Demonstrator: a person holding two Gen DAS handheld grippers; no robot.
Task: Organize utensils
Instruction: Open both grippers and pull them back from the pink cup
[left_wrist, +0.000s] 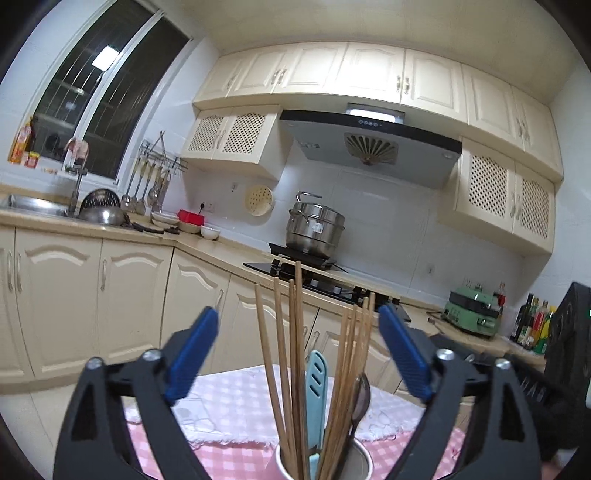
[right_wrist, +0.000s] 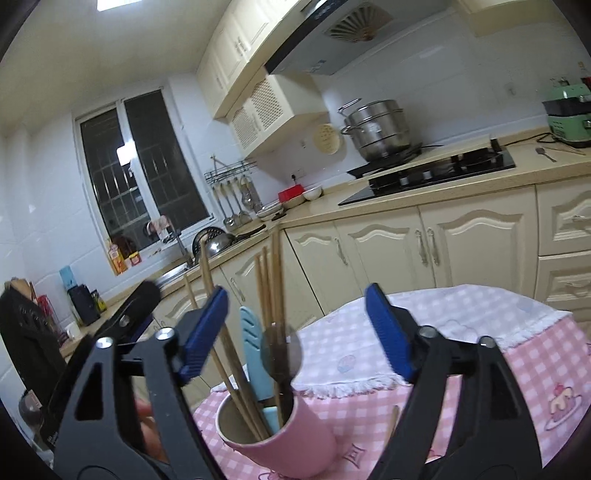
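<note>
Two grippers: left gripper (left_wrist: 297, 350) and right gripper (right_wrist: 295, 332), both spread wide, grasping nothing.
Pink cup (right_wrist: 291, 435): on the checked tablecloth (right_wrist: 480, 369), at 6 o'clock in both views.
Cup contents: wooden chopsticks (left_wrist: 295, 350), a light-blue utensil (left_wrist: 316, 387), a dark spoon (left_wrist: 360, 398), all leaning toward 12 o'clock.
Loose chopstick (right_wrist: 390, 424): on the cloth, just beside the cup at its 3 o'clock.

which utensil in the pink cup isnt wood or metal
The light blue slotted spatula, standing among the wooden chopsticks and beside the dark metal spoon in the pink cup.
</note>
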